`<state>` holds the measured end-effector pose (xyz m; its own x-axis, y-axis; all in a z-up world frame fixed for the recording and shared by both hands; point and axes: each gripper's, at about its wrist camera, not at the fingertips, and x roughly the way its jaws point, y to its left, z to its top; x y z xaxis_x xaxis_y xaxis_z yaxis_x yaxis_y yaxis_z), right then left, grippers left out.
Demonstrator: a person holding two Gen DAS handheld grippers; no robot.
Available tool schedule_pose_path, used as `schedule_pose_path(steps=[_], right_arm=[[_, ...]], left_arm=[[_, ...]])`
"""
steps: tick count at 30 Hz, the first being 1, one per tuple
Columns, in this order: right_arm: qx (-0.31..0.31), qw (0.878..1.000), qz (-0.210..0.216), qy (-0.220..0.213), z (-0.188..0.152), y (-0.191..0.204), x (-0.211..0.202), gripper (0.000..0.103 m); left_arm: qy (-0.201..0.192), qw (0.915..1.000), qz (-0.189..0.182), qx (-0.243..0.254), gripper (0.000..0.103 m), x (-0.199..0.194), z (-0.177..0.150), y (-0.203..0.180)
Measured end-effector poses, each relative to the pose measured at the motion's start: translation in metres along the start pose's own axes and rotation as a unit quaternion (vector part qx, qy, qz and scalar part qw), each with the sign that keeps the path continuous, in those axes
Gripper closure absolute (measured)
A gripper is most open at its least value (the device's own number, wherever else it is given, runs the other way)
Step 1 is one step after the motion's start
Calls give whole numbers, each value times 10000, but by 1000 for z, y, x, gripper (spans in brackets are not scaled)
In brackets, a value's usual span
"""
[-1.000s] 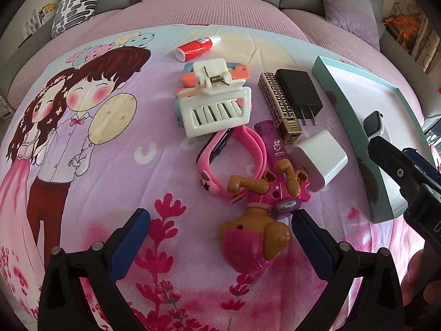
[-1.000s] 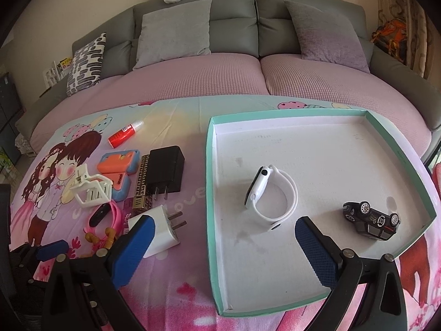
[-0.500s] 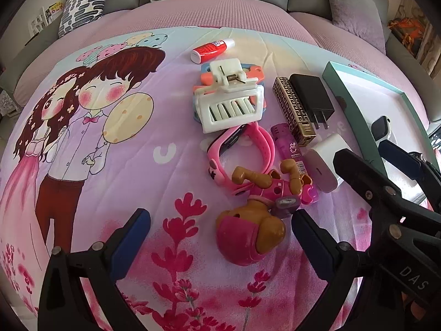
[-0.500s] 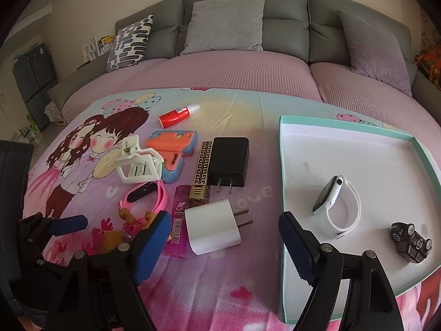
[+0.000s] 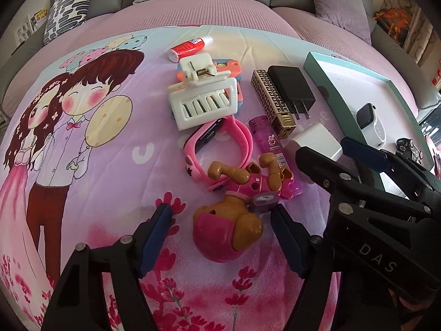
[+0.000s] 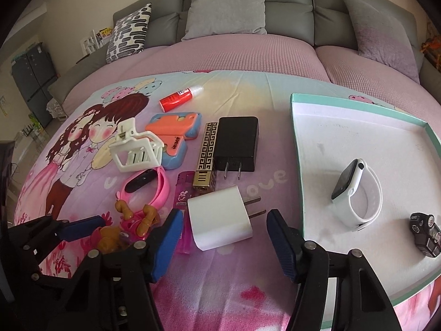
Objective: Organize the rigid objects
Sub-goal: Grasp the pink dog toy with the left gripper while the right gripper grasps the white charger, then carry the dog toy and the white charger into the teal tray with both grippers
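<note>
My left gripper (image 5: 223, 234) is open, its fingers either side of a brown and pink toy dog (image 5: 234, 215) lying on the cartoon blanket. My right gripper (image 6: 224, 240) is open around a white plug charger (image 6: 220, 218), also in the left wrist view (image 5: 317, 139). A teal-rimmed white tray (image 6: 300, 149) at right holds a white smartwatch (image 6: 355, 193) and a black toy car (image 6: 425, 233). On the blanket lie a pink watch (image 5: 217, 143), purple lighter (image 5: 268, 143), gold lighter (image 5: 271, 99), black charger (image 5: 292, 91), white hair clip (image 5: 204, 99) and red tube (image 5: 190, 48).
An orange and blue case (image 6: 173, 132) lies under the hair clip. A grey sofa with cushions (image 6: 228, 8) runs behind the pink seat. The right gripper's arm (image 5: 372, 193) crosses the left wrist view at right, close to the dog.
My right gripper has swung left from over the tray to the white charger. My left gripper has moved forward, so the dog now sits between its fingers.
</note>
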<state>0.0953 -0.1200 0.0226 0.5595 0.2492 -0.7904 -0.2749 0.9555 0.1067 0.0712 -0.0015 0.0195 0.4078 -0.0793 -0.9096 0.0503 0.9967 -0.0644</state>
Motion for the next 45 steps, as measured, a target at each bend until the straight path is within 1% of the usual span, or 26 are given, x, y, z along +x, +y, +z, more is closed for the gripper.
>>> schedule_pose_path(steps=[3,4,5,6,7,10,17,22,29,37,41,45], right_arm=[[-36,10000,-53,31,-1,1,1,42],[0,10000,19,72,-1,0,3,48],[49,9999,61,98,-2,-1,4,51],[44,9999,35,93,-2,0,5,52],[17,10000,23,93,-2,0,4,52],[-8,10000,5,74,-2,1,3,53],[58,9999,55,-111,1,0,-8,54],[98,9995,62,-304,4,-1,-17,54],[227,9970,78,-737,9,-6,-40,54],[446,9951,18,-880,10,-19,-48,54],[608,9931,-24,-1000,11,-30,-55,54],[783,9905,-169,-1118,12,-47,-62,54]], left_arm=[[6,10000,0,72,36,0,-1,-3],[5,10000,1,91,37,0,-1,-4],[1,9999,-23,107,39,0,-1,-3],[1,9999,-44,119,42,0,-1,-4],[-4,9999,-60,141,46,0,-1,-5],[-9,9998,-96,197,48,-1,-2,-7],[-120,9988,-400,271,48,-9,0,-11],[-250,9982,-477,271,48,-17,3,-12],[-540,9973,-484,120,48,-33,6,-3],[-633,9970,-441,64,48,-40,11,-2],[-677,9969,-392,120,48,-43,16,-8],[-754,9961,-323,334,48,-50,26,-23]])
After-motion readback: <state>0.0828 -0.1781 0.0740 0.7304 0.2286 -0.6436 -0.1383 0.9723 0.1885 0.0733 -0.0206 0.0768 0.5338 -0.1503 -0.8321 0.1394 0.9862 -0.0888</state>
